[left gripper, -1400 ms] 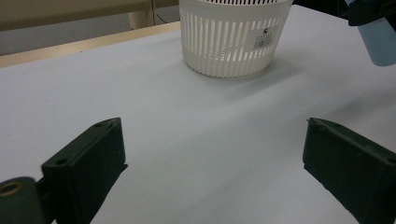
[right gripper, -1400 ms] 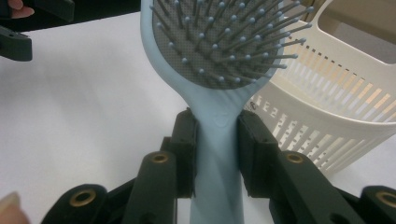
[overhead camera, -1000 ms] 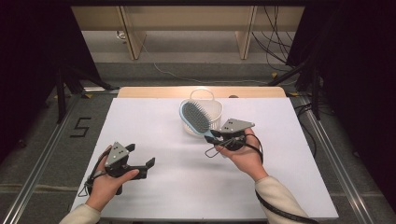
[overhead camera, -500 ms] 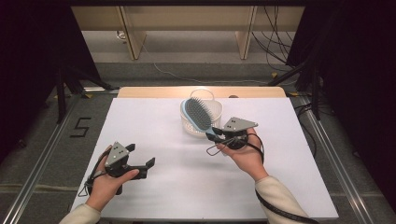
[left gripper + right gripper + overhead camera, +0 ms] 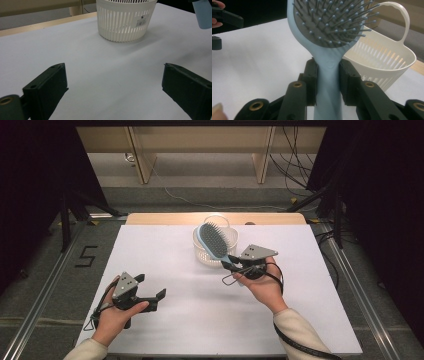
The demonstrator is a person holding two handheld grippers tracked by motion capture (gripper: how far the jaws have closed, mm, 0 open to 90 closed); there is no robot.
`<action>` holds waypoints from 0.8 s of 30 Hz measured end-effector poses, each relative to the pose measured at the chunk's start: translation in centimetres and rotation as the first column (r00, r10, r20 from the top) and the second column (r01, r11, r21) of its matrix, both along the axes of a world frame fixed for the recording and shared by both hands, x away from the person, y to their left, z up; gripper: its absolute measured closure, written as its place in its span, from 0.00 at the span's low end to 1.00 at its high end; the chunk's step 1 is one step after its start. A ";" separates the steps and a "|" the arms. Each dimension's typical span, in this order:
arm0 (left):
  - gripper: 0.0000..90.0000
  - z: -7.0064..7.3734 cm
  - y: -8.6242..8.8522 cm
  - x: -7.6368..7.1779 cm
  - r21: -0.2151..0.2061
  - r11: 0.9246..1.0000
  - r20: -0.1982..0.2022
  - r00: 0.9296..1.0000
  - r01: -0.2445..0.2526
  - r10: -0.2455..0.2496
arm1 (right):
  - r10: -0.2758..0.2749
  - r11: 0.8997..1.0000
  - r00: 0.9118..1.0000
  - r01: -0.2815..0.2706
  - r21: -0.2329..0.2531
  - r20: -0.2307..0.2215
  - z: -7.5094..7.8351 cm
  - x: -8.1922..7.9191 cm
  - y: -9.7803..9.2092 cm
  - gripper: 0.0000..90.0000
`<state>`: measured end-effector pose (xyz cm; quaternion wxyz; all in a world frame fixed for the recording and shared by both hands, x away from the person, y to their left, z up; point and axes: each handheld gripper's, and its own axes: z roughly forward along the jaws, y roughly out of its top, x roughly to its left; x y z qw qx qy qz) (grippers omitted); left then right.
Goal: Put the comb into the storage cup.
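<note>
At the left of the white table [image 5: 165, 250], the left gripper [image 5: 150, 292] rests low over the surface with its jaws spread wide and nothing between them. Further right, the pale blue paddle hairbrush with grey bristles [image 5: 214, 240] is held up, its head over the white slotted plastic basket with a loop handle [image 5: 202, 254]. The right gripper [image 5: 231, 266] pinches the brush's handle between both jaws.

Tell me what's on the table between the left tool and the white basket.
Nothing: in the left gripper view, bare white table runs from the open left tool to the slotted white basket.
</note>
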<state>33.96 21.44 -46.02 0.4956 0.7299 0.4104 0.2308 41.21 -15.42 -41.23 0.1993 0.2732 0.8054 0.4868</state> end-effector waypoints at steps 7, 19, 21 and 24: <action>0.06 0.0 0.0 0.0 -0.002 1.000 0.001 1.000 0.000 0.000 | -0.005 1.000 1.000 0.005 0.007 -0.001 0.1 0.0 -0.1 0.78; 0.06 0.0 0.0 0.0 -0.003 1.000 0.000 1.000 -0.001 0.001 | -0.016 1.000 1.000 0.016 0.019 0.006 0.3 0.0 -0.4 0.78; 0.06 0.0 0.0 0.0 -0.004 1.000 0.000 1.000 -0.001 0.001 | -0.021 1.000 1.000 0.021 0.022 0.008 0.4 0.1 -0.4 0.78; 0.06 0.0 0.0 0.0 -0.005 1.000 0.001 1.000 -0.001 0.001 | -0.025 0.999 1.000 0.025 0.023 0.009 0.4 0.1 -0.5 0.78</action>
